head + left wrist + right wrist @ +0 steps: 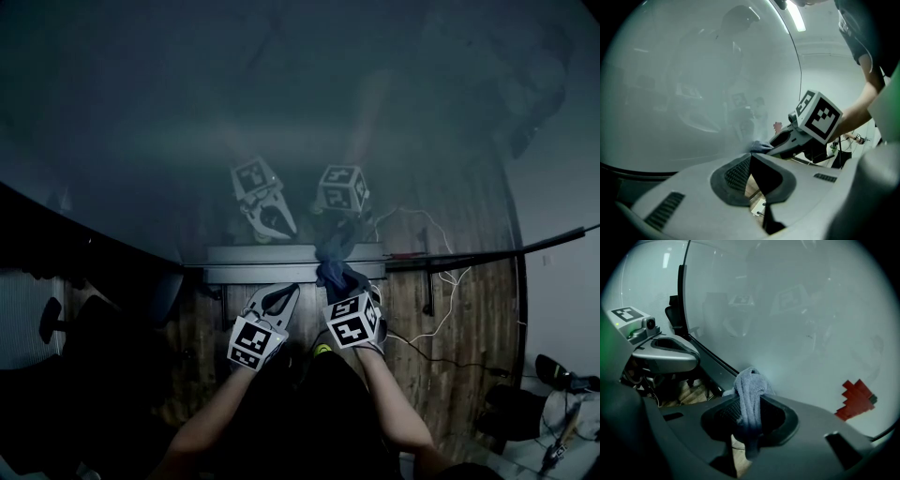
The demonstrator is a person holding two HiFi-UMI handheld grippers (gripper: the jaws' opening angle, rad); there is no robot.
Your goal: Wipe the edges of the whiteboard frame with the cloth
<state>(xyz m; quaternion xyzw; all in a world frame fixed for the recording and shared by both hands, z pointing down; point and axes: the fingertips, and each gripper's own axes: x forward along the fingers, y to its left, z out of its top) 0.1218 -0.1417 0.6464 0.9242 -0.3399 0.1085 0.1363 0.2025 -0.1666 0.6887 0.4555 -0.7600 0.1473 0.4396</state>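
Observation:
The whiteboard [281,112] fills the upper head view and mirrors both grippers. A grey ledge [281,255] runs along its bottom frame. My right gripper [343,283] is shut on a blue-grey cloth [336,274], which is bunched against the ledge and the lower edge of the board. In the right gripper view the cloth [749,385] stands up between the jaws of the right gripper [750,403], touching the board beside its dark frame strip [712,363]. My left gripper [281,294] hangs just left of it, below the ledge. In its own view the left gripper [751,157] is shut and holds nothing.
A red stepped shape [855,399] sticks to the board to the right of the cloth. White cables [441,291] hang below the frame over the wooden floor. A dark chair [56,323] stands at the left, and more chair parts [562,375] at the lower right.

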